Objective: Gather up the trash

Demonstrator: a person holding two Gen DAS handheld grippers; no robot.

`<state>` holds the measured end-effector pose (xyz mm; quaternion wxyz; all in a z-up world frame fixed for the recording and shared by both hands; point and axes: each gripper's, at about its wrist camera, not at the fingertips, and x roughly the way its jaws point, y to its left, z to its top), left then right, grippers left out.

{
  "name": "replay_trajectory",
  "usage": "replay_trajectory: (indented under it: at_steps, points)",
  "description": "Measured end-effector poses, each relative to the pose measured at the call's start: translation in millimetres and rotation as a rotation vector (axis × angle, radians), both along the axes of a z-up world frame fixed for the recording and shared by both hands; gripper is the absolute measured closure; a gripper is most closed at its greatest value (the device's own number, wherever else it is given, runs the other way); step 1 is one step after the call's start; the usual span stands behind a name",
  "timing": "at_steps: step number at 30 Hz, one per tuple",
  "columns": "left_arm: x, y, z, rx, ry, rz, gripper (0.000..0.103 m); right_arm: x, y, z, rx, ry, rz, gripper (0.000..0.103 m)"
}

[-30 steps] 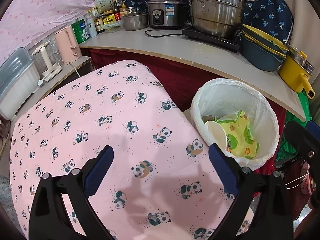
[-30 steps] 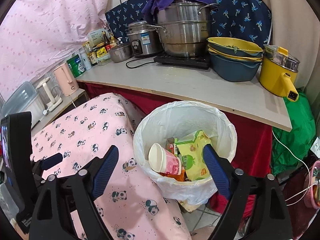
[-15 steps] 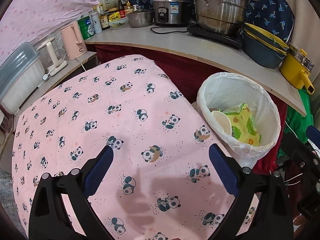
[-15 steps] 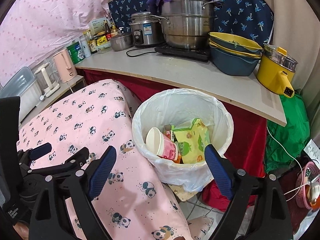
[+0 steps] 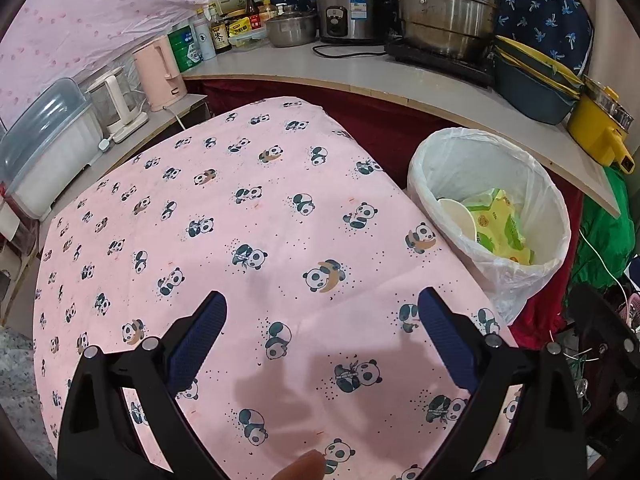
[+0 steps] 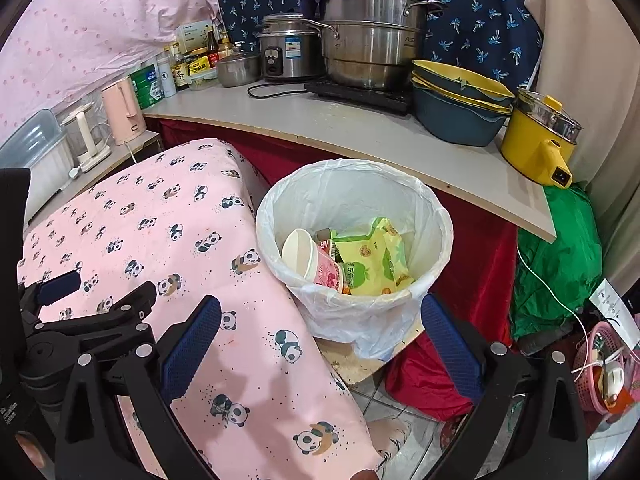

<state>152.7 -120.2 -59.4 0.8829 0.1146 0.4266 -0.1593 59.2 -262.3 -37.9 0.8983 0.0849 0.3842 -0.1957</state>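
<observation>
Left gripper point(image 5: 320, 312): we see its two blue fingers spread wide apart with nothing between them; only the pink panda cloth point(image 5: 248, 216) lies below.
Right gripper point(image 6: 320, 316): we see its jaws opening, already wide, and they hold nothing; the near rim of the bin shows in the gap between them, lower than the fingers.
Trash bin point(image 6: 434, 216): white, lined with a thin plastic bag, it stands on the floor just beside the edge of the table with the panda cloth, in front of the grey counter point(image 6: 360, 128).
Trash in the bin: we see a paper cup point(image 6: 308, 258) lying on its side and a green and yellow snack wrapper point(image 6: 372, 260) beside it, touching.
Bin and left jaws: in the left view the bin point(image 5: 554, 216) is up and to the right of the right finger, apart from it.
</observation>
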Motion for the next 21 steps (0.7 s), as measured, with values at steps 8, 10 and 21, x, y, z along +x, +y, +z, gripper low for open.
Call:
replay_trajectory:
  at_steps: [8,10,21]
  points:
    - [-6.8,7.4,-4.0,-0.008,0.023,0.016,0.011,-5.0,0.2,-3.4,0.008,0.008,-0.005,0.006]
    - [-7.5,6.8,-3.9,-0.011,0.024,0.019,0.011,-5.9,0.4,-4.3,0.011,0.008,-0.010,0.007]
    - [-7.5,-2.4,5.8,-0.026,0.001,0.014,0.011,-3.4,-6.6,-0.1,0.006,-0.015,-0.017,0.007]
